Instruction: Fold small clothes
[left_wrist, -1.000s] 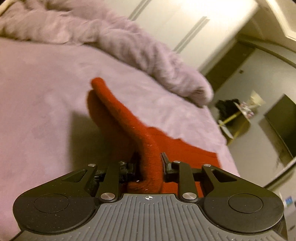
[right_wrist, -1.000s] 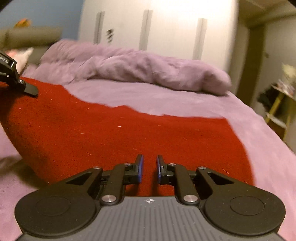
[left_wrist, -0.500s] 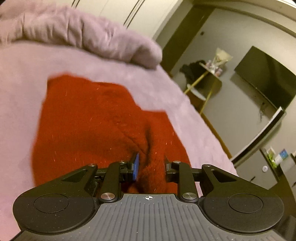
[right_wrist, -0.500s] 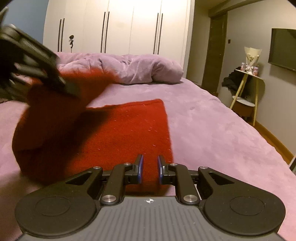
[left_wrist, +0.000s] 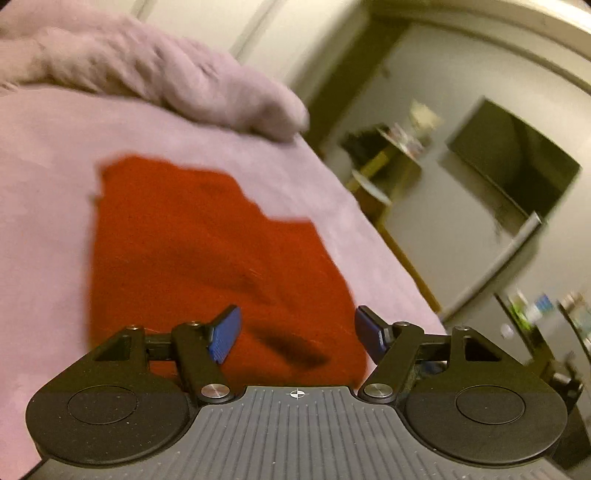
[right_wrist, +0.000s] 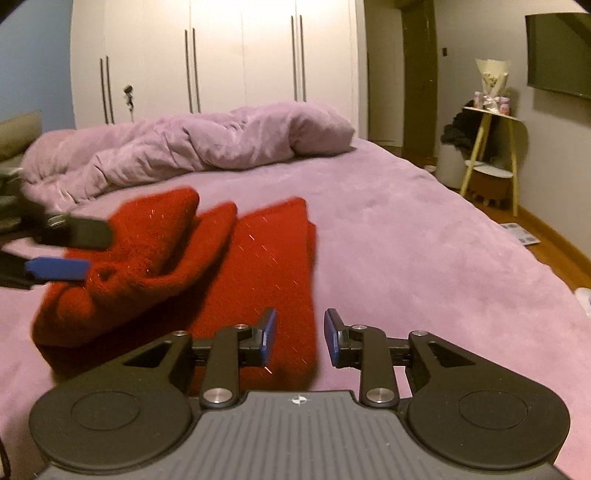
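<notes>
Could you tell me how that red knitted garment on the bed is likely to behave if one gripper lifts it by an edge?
The red garment would probably droop limply: its folded-over part already slumps in soft humps. It looks light, as the bed cover barely dents beneath it. Its fuzzy knit should grip the pads rather than slip.

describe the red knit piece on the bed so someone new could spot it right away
Start at the large bed with its lilac cover and the crumpled duvet at its far end. On the flat part nearer the camera lies the red knit garment, partly folded, the only red thing there.
</notes>
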